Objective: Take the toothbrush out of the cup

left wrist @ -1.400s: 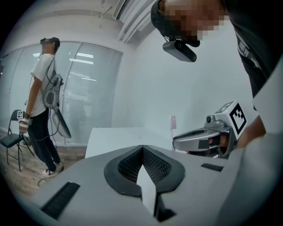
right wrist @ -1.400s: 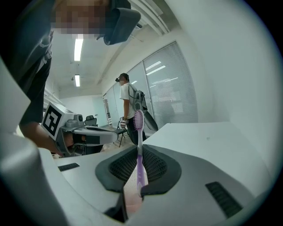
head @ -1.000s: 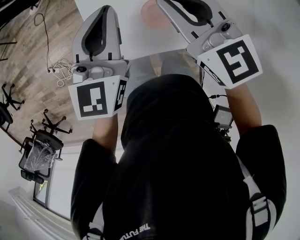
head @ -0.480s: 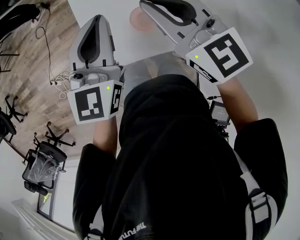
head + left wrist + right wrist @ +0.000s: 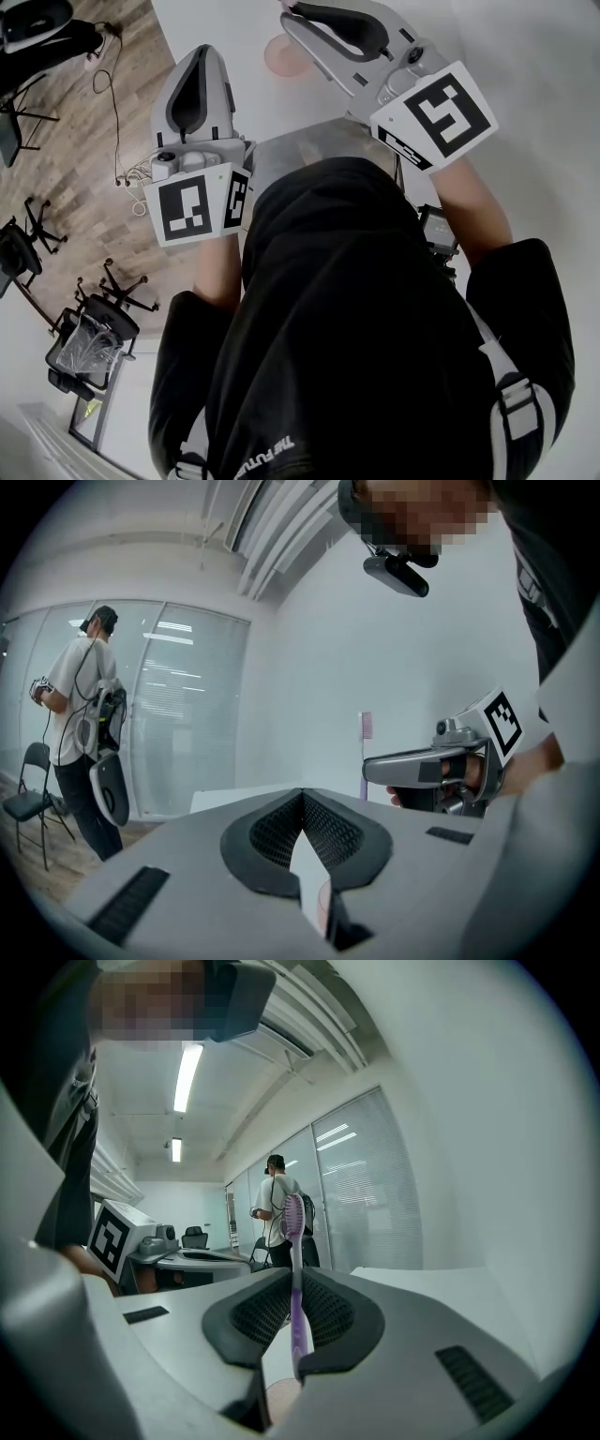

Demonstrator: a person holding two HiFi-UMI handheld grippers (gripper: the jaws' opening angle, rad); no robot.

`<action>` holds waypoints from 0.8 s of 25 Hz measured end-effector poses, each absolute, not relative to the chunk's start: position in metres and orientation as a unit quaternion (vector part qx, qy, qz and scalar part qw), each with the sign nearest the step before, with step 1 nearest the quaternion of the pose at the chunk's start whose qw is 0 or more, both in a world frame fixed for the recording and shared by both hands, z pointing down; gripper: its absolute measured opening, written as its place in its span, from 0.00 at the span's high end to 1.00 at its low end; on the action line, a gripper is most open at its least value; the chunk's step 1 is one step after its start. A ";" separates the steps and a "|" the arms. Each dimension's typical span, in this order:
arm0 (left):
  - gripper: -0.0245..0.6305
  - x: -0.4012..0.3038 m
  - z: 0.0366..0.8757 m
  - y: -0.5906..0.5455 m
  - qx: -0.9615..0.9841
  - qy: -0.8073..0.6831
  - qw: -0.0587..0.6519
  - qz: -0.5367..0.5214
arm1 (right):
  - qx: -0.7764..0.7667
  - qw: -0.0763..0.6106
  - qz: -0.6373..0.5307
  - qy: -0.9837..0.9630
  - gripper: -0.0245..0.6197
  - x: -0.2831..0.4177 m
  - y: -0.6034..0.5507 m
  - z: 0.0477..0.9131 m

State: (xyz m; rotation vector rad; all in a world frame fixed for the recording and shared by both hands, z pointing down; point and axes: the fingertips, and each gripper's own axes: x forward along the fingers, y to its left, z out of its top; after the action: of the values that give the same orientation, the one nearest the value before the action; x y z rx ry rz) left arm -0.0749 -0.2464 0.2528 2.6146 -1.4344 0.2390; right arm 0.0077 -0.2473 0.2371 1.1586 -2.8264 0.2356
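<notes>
In the right gripper view a purple toothbrush [image 5: 296, 1288] stands upright, bristle head on top, pinched between the dark pads of my right gripper [image 5: 292, 1274]. Below the jaws shows the rim of a pink cup [image 5: 284, 1399]. The head view has that gripper [image 5: 289, 11] over the pink cup [image 5: 277, 58] on the white table. My left gripper [image 5: 202, 52] hovers to the cup's left, its jaws [image 5: 302, 797] closed on nothing. From the left gripper view the toothbrush [image 5: 366, 726] sticks up above the right gripper [image 5: 403, 766].
The white table [image 5: 525, 56] runs to the right and far side. At left is wood floor [image 5: 75, 169] with cables [image 5: 131, 173] and office chairs [image 5: 89, 333]. Another person [image 5: 84, 724] stands by a glass wall. My own dark torso fills the lower head view.
The head view has swung slightly. Both grippers keep their pose, and the right one stays over the cup and has edged a little toward the far side.
</notes>
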 end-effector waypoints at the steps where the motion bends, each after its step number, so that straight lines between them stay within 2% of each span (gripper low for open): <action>1: 0.93 -0.074 0.248 -0.246 0.871 -0.479 0.073 0.078 | 0.378 0.036 0.073 -0.922 0.89 0.009 -0.247 0.232; 10: 0.93 -0.051 0.205 -0.204 0.869 -0.487 0.056 0.061 | 0.384 0.014 0.039 -0.922 0.89 0.044 -0.207 0.180; 20: 0.93 -0.045 0.188 -0.191 0.872 -0.485 0.041 0.049 | 0.400 0.007 0.017 -0.916 0.89 0.063 -0.197 0.161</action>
State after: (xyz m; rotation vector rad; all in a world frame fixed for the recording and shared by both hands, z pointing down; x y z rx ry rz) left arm -0.0446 -0.1908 0.1878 2.6700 -1.4852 0.1502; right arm 0.0627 -0.1970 0.1606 1.2497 -2.8655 0.0547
